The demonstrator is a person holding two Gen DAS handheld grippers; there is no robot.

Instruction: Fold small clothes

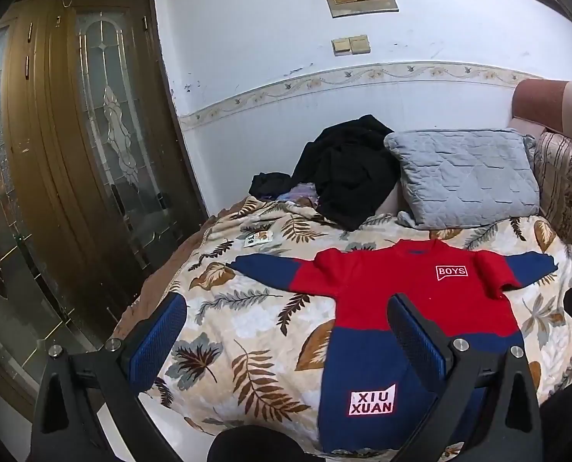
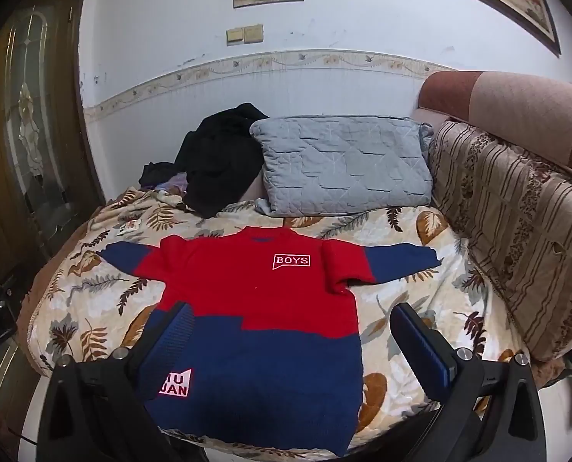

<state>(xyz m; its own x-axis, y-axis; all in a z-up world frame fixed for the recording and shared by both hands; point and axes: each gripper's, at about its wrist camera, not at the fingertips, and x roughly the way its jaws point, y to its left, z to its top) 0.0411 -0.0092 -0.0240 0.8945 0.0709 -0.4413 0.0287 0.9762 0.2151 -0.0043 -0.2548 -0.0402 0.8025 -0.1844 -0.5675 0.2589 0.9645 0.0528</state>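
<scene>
A small red and navy sweater [image 1: 413,296] [image 2: 259,300] lies flat and face up on a leaf-print bedspread [image 1: 247,331] [image 2: 401,300], both sleeves spread sideways. It carries a white "BOYS" label on the chest and a "XIU XUAN" patch near the hem. My left gripper [image 1: 286,323] hovers open above the bedspread, just left of the sweater's lower half. My right gripper [image 2: 290,331] hangs open above the sweater's navy hem. Neither holds anything.
A grey quilted pillow [image 1: 463,177] [image 2: 343,165] and a heap of black clothes [image 1: 343,165] [image 2: 216,158] lie at the head of the bed. A striped cushion back [image 2: 517,246] runs along the right. A wooden glass-panelled door [image 1: 86,161] stands left.
</scene>
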